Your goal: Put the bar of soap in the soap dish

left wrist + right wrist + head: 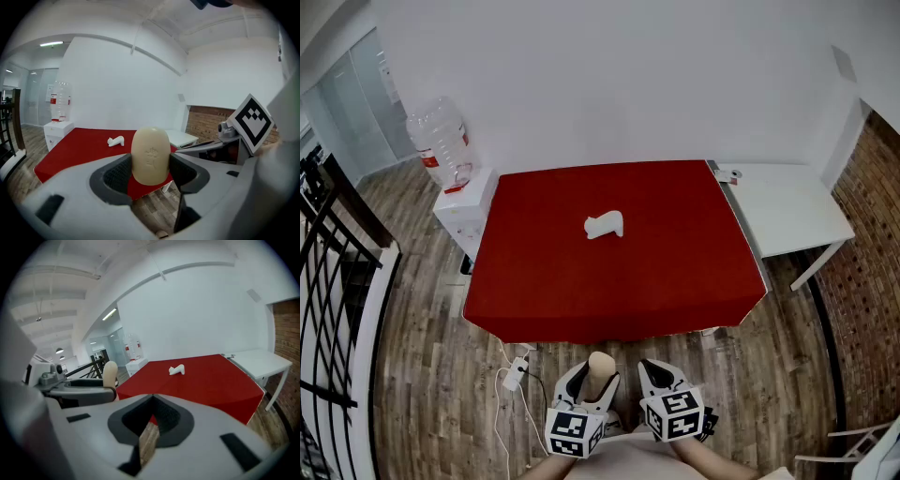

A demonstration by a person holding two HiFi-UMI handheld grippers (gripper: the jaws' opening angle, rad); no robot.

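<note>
L gripper point(151, 165) is clamped on the bar of soap point(150, 153). The soap is beige w/ a rounded top and a stamped mark on its face. It stands upright btwn the dark pads point(116, 176), which press its sides, so the jaws stand wide round it. R gripper point(153, 398) is closed w/ nothing in it: tips meet, and only a sliver of wood floor point(431, 375) shows thru the gap behind them. In head view both grippers sit side by side at the bottom edge, close to the person's body, above the floor, pointing fwd & a bit down toward the red table point(581, 281). So the soap is in the air, short of the table's near edge and well apart from the soap dish point(604, 225). The dish is small & white and lies approx mid-table, slightly toward the far side. L of the table is a white cabinet point(464, 211) w/ a big clear water bottle point(441, 141) on top. R of it is a white table point(787, 211), just beside the red one, w/ a small object point(729, 174) at its far L corner, too small to tell. A white power strip point(516, 373) w/ cable lies on the floor by the red table's front L corner. There's a black railing point(328, 281) far L and a brick wall point(877, 187) far R.
</note>
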